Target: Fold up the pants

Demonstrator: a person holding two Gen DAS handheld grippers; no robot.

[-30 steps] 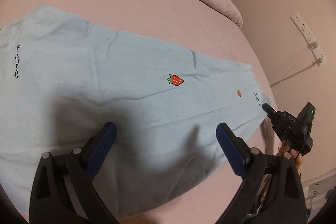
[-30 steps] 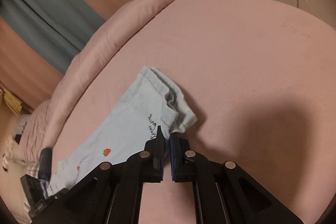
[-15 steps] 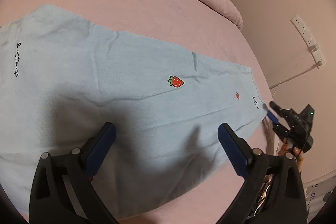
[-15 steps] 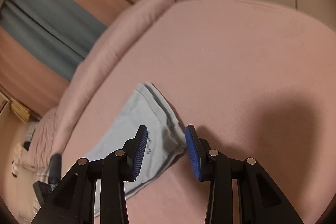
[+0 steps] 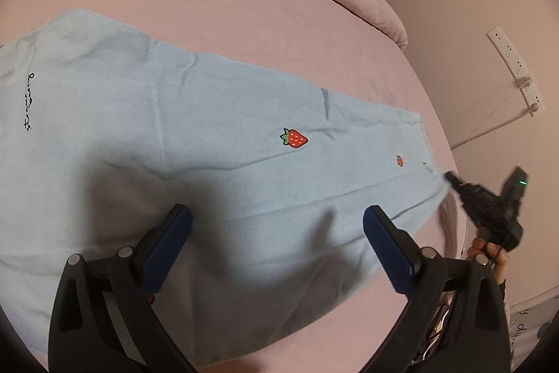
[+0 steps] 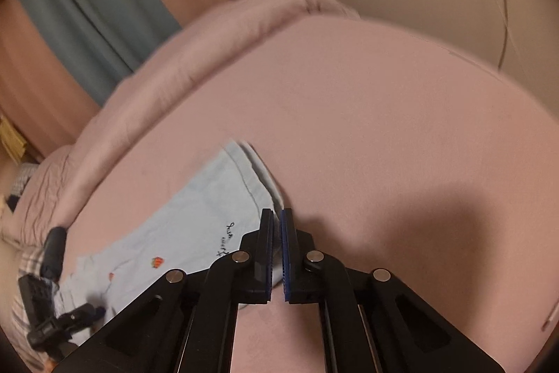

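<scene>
You are pinching the hem corner of the light-blue pants (image 6: 195,226) in your right gripper (image 6: 277,250); your left gripper (image 5: 276,233), jaws apart, is hovering over their middle, legs running lengthwise between both on the pink bed (image 5: 209,6).
</scene>
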